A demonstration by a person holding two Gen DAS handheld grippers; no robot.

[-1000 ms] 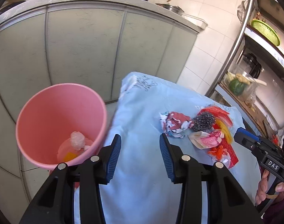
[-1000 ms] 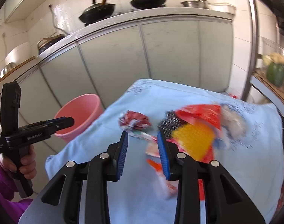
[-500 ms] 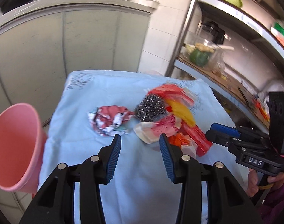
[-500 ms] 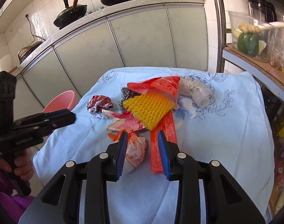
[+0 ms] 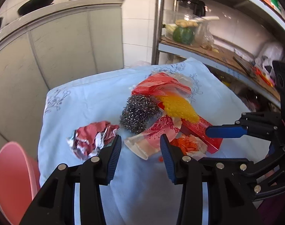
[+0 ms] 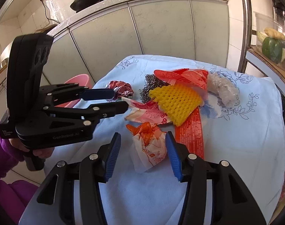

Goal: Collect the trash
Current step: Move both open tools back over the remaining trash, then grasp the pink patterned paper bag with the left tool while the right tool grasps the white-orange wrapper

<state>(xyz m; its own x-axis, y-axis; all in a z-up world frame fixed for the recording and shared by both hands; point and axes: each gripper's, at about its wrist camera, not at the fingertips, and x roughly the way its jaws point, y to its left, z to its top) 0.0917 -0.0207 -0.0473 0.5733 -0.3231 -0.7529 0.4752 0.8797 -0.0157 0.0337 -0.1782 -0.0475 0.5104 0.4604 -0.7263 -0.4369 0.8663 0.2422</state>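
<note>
A pile of trash lies on a light-blue cloth point(image 6: 236, 140): a crumpled dark-red wrapper point(image 5: 93, 138), a steel scourer point(image 5: 140, 112), a yellow mesh piece point(image 6: 176, 101), a pink flowered paper point(image 5: 157, 135), a long red wrapper point(image 6: 191, 133), a white fluffy wad point(image 6: 223, 88) and an orange-and-white bag point(image 6: 151, 146). My left gripper point(image 5: 140, 150) is open and empty, just short of the pink paper. My right gripper point(image 6: 142, 150) is open, its fingers on either side of the orange-and-white bag. A pink bucket point(image 5: 11, 180) stands beside the table at the left.
Grey kitchen cabinets point(image 6: 161, 28) with pans on top stand behind the table. A metal shelf rack point(image 5: 217, 48) with a green squash and bags stands at the right, close to the cloth's edge.
My left gripper has swung right, from over the pink bucket to the trash pile. My right gripper has moved in on the orange-and-white bag and opened wider.
</note>
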